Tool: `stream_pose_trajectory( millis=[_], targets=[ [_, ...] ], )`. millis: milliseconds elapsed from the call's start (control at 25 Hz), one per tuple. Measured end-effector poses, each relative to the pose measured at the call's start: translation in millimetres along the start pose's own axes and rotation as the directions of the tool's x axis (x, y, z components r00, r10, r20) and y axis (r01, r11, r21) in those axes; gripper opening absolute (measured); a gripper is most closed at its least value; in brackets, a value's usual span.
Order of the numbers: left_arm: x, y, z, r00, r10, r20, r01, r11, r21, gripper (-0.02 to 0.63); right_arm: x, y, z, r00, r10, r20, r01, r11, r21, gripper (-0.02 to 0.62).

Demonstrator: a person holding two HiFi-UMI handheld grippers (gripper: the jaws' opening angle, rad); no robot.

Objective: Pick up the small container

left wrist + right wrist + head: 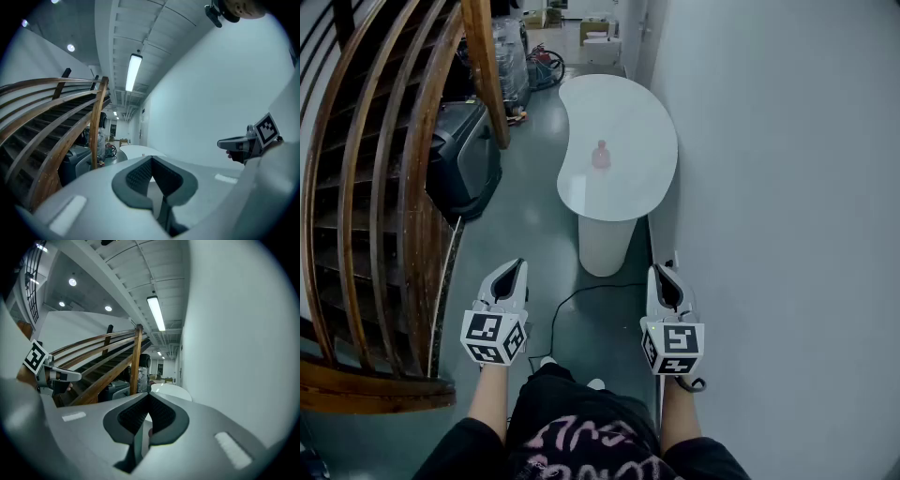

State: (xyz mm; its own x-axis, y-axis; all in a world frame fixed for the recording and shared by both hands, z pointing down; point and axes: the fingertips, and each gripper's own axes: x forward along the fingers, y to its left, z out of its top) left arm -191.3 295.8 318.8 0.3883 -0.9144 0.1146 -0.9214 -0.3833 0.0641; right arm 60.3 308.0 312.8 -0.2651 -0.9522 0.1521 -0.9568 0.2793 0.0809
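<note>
The small container (pixel 601 155) is a pink bottle-like thing standing near the middle of a white kidney-shaped table (pixel 623 192) ahead of me in the head view. Both grippers are held low and well short of the table, over the grey floor. My left gripper (pixel 508 274) points forward, its jaws closed together with nothing between them. My right gripper (pixel 667 278) is level with it near the wall, also shut and empty. In the left gripper view the table (pixel 136 149) shows far beyond the left gripper (pixel 152 162). The right gripper (pixel 149 400) faces the table (pixel 172 390) too.
A curved wooden stair railing (pixel 403 187) runs along the left. A dark grey case (pixel 464 159) sits beside its post. A white wall (pixel 787 187) closes the right side. A black cable (pixel 572 305) lies on the floor by the table's pedestal (pixel 605 246). Wrapped goods (pixel 511 56) stand farther back.
</note>
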Motion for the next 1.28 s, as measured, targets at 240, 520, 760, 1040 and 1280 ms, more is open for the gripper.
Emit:
stream_pose_trajectory(
  millis=[240, 520, 760, 1040, 1280],
  targets=[
    [-0.2, 3.9, -2.7, 1.000, -0.003, 0.000, 0.003, 1.000, 0.005, 0.000, 3.6, 2.3, -7.2, 1.000, -0.001, -0.008, 0.001, 1.000, 0.017, 0.009],
    [1.7, 4.9, -6.5, 1.000, -0.013, -0.012, 0.013, 1.000, -0.001, 0.000, 5.2, 3.6, -10.2, 1.000, -0.002, -0.020, 0.003, 1.000, 0.018, 0.009],
    [6.3, 10.9, -9.7, 1.000, -0.016, -0.012, 0.016, 1.000, -0.014, 0.000, 8.8, 2.0, -8.3, 1.000, -0.019, -0.005, 0.019, 0.999, 0.033, 0.009],
    [17.1, 28.1, -11.5, 1.000, -0.020, -0.017, 0.020, 1.000, -0.008, 0.000, 25.9, 7.8, -10.5, 0.999, -0.030, -0.021, 0.031, 0.999, 0.041, 0.009],
    [35.8, 46.7, -9.6, 0.998, -0.049, -0.027, 0.049, 0.999, 0.009, 0.000, 52.5, 15.7, -4.9, 0.999, -0.044, -0.030, 0.046, 0.998, 0.048, 0.009]
  ],
)
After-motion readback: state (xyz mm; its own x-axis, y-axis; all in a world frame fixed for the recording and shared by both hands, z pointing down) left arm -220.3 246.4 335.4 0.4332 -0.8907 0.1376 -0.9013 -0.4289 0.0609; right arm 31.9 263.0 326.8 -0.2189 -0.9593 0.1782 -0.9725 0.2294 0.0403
